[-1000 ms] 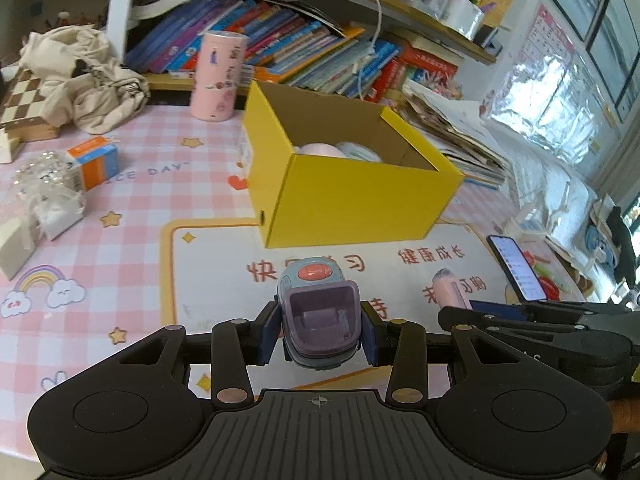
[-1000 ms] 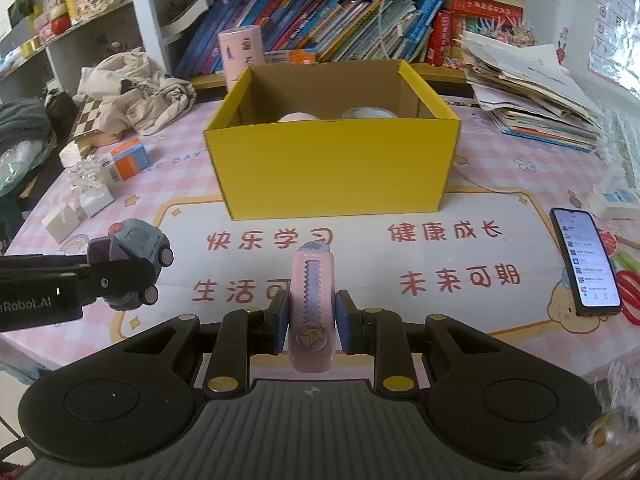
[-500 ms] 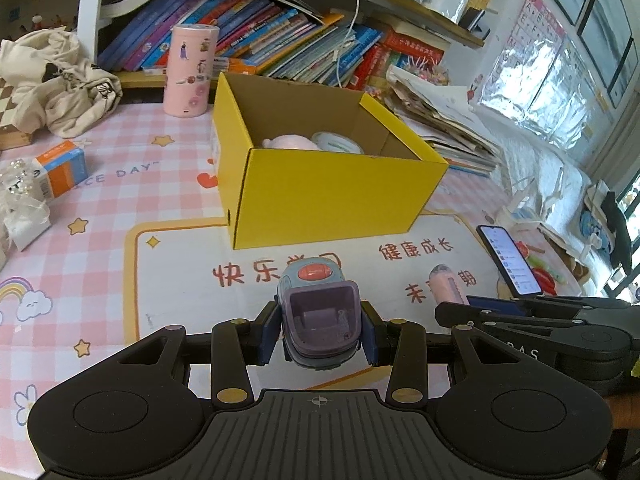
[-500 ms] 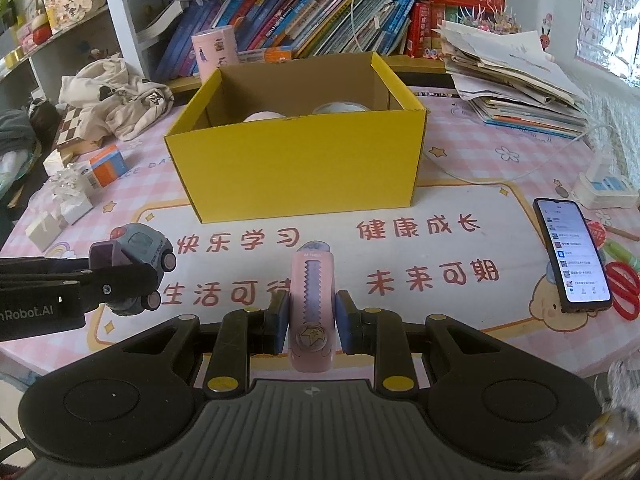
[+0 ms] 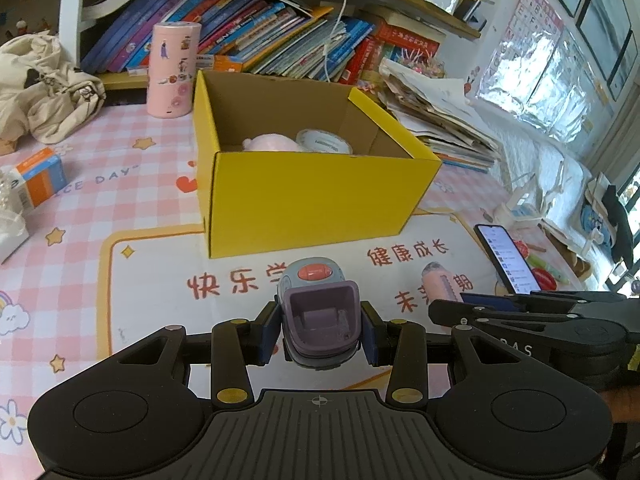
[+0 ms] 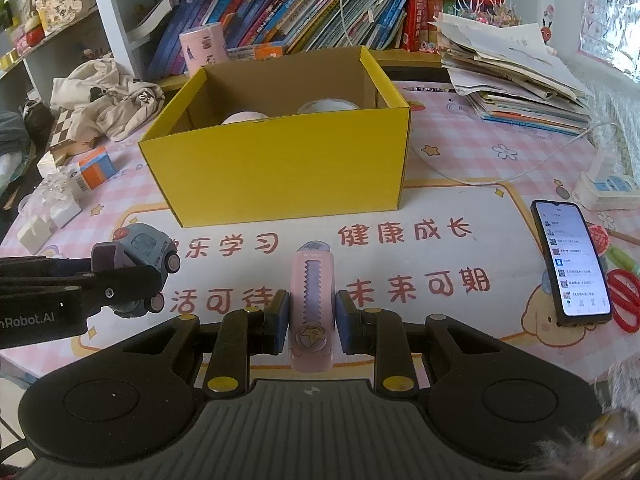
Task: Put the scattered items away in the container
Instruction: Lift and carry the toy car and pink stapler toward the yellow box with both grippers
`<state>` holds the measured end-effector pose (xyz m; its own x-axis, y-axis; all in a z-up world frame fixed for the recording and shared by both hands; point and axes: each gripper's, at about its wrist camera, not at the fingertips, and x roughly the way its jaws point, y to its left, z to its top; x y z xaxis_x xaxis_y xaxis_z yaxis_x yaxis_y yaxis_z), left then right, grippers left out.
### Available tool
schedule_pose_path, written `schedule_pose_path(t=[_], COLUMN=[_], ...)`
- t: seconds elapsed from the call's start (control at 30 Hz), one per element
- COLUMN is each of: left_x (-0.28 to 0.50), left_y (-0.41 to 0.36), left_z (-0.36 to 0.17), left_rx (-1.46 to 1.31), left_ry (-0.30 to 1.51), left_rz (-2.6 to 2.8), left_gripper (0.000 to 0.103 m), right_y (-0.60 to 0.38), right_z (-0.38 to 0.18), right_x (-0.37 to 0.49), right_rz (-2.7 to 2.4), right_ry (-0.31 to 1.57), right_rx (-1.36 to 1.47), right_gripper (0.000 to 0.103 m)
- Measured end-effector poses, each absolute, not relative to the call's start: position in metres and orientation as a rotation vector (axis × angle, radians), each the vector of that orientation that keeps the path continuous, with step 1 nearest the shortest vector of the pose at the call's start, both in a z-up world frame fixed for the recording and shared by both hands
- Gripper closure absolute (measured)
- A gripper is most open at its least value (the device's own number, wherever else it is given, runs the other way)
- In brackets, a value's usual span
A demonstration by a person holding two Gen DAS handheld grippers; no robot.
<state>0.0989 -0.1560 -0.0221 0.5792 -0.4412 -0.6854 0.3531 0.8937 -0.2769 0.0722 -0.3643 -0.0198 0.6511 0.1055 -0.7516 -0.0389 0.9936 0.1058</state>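
My left gripper (image 5: 319, 334) is shut on a grey-purple toy truck (image 5: 318, 312) and holds it above the mat in front of the yellow box (image 5: 316, 196). The truck also shows in the right wrist view (image 6: 138, 258). My right gripper (image 6: 311, 316) is shut on a pink correction-tape dispenser (image 6: 312, 304), also held above the mat; it shows in the left wrist view (image 5: 438, 282). The open yellow box (image 6: 280, 168) holds a pink object (image 5: 270, 142) and a roll of tape (image 5: 324, 141).
A phone (image 6: 570, 262) lies on the mat at the right, with red scissors (image 6: 626, 298) beside it. A pink canister (image 5: 172, 68), a beige cloth (image 5: 48, 84) and an orange-blue carton (image 5: 38, 178) lie left of the box. Stacked papers (image 6: 516, 80) are right of it.
Both grippers have risen and moved toward the yellow box with their items still held; more of the box's inside shows.
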Motion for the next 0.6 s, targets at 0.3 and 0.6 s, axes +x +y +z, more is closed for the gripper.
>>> schedule_pose_path(t=[0.3, 0.6], left_x=[0.113, 0.125], left_y=[-0.173, -0.197], left_z=[-0.019, 0.015], left_rx=[-0.109, -0.057], left_ry=[0.813, 0.652], left_rz=[-0.464, -0.498], left_gripper=[0.063, 0.063], right_y=[-0.378, -0.394], right_z=[-0.020, 0.010], right_x=[0.093, 0.116], right_rz=[0.106, 0.126], right_ry=[0.860, 0.723], right_rx=[0.069, 0.035], right_gripper=[0.080, 0.080])
